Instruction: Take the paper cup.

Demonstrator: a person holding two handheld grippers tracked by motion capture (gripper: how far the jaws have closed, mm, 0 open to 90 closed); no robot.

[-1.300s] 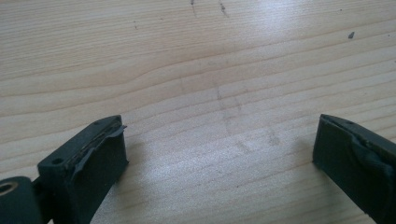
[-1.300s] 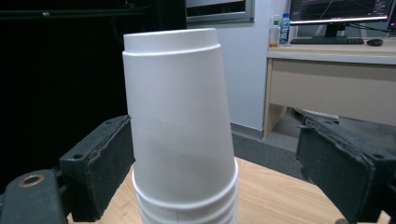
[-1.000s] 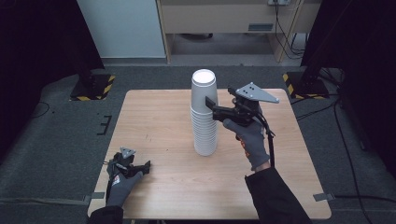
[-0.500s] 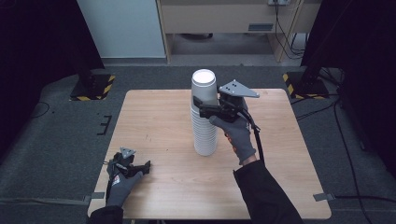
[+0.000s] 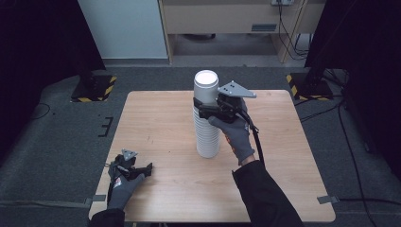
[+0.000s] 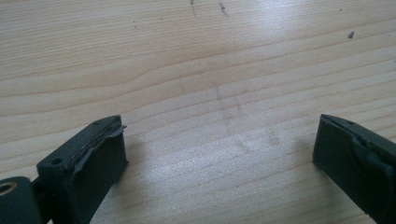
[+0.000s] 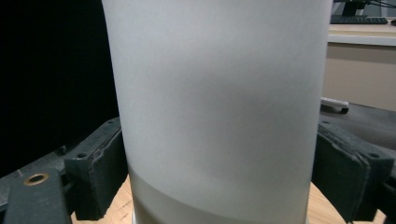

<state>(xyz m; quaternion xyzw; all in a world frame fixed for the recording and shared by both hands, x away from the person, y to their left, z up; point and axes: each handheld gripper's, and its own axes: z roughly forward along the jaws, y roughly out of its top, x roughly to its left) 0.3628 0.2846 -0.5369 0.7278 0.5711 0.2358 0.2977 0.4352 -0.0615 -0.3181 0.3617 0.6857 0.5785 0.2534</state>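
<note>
The cup stack (image 5: 207, 118) stands upright near the centre of the surface (image 5: 156, 118). The right gripper (image 5: 202, 108) is positioned at the top cup (image 7: 217, 107), one jaw on each side and closed against its wall. The left gripper (image 5: 142, 170) rests at the near left corner of the surface, jaws apart and holding nothing.

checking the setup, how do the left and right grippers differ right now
The left gripper lies low on the table near its front left corner, jaws wide open over bare wood; the right gripper is raised, its jaws on either side of the top cup of the cup stack. Whether they grip it is unclear. Each is held in a gloved hand.
</note>
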